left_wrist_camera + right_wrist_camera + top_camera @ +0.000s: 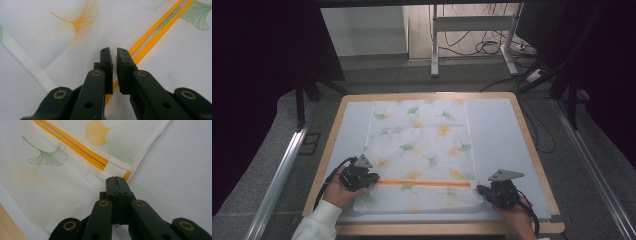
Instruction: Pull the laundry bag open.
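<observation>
High view: my right gripper is clamped tight on the right edge of the white mesh laundry bag with ginkgo-leaf print. My left gripper stands slightly parted over its orange zipper. Bag lies flat on the pale wood-rimmed table.

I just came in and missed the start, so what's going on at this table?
A person works a white mesh bag printed with ginkgo leaves, lying flat on the table. The left gripper sits at the left end of the bag's orange zipper, jaws slightly apart around what looks like the small pull. The right gripper is shut on the bag's edge by the zipper's other end, apparently pinning it. The zipper looks closed.
</observation>
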A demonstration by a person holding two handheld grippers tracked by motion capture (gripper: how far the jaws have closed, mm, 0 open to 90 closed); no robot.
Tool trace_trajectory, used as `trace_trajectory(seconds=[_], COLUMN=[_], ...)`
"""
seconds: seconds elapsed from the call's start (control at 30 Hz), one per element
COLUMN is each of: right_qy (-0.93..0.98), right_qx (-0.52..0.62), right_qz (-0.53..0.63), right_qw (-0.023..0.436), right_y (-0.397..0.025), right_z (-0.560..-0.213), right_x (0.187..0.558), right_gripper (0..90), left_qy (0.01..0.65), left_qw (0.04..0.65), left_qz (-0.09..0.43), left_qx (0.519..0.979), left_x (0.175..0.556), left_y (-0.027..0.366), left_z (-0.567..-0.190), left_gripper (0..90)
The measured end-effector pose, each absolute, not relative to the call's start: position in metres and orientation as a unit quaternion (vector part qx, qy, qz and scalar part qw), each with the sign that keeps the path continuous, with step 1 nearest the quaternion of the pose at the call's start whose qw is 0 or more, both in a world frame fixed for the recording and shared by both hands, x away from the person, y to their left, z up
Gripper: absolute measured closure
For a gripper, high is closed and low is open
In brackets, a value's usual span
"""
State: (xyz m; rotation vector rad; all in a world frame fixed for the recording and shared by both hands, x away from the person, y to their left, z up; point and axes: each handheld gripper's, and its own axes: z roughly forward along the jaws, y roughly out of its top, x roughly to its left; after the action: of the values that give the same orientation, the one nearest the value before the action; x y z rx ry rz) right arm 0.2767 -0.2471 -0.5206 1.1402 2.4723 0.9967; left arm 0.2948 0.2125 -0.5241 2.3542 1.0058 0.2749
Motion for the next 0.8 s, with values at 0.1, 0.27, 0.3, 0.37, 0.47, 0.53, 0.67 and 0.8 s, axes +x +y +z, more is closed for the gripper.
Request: trace_trajectory(seconds=[0.1,0.27,0.3,0.37,0.47,0.53,0.67,0.8], right_qy=[0.846,0.847,0.847,0.847,0.846,0.846,0.846,0.847], right_qx=[0.390,0.389,0.389,0.389,0.390,0.390,0.390,0.389], right_qz=[0.341,0.341,0.341,0.341,0.342,0.342,0.342,0.341], right_qw=[0.121,0.122,0.122,0.122,0.122,0.122,0.122,0.123], right_y=[-0.247,-0.247,-0.247,-0.247,-0.247,-0.247,-0.247,-0.247], right_z=[-0.521,-0.521,-0.521,-0.521,-0.521,-0.521,-0.521,-0.521], right_x=[0.277,0.277,0.277,0.277,0.277,0.277,0.277,0.276], right_gripper=[89.9,89.9,89.9,89.9,89.9,89.9,89.9,89.9], left_qy=[0.377,0.388,0.390,0.392,0.395,0.398,0.403,0.412], left_qw=[0.279,0.281,0.281,0.280,0.281,0.282,0.279,0.282], left_qz=[0.103,0.102,0.103,0.104,0.104,0.104,0.109,0.111], left_qx=[0.877,0.872,0.871,0.870,0.868,0.867,0.865,0.859], left_x=[0.294,0.291,0.290,0.290,0.289,0.288,0.286,0.284], left_y=[0.216,0.225,0.227,0.229,0.234,0.237,0.243,0.250], left_z=[-0.524,-0.525,-0.525,-0.525,-0.525,-0.525,-0.525,-0.526], left_gripper=[84.8,84.8,84.8,84.8,84.8,84.8,84.8,84.7])
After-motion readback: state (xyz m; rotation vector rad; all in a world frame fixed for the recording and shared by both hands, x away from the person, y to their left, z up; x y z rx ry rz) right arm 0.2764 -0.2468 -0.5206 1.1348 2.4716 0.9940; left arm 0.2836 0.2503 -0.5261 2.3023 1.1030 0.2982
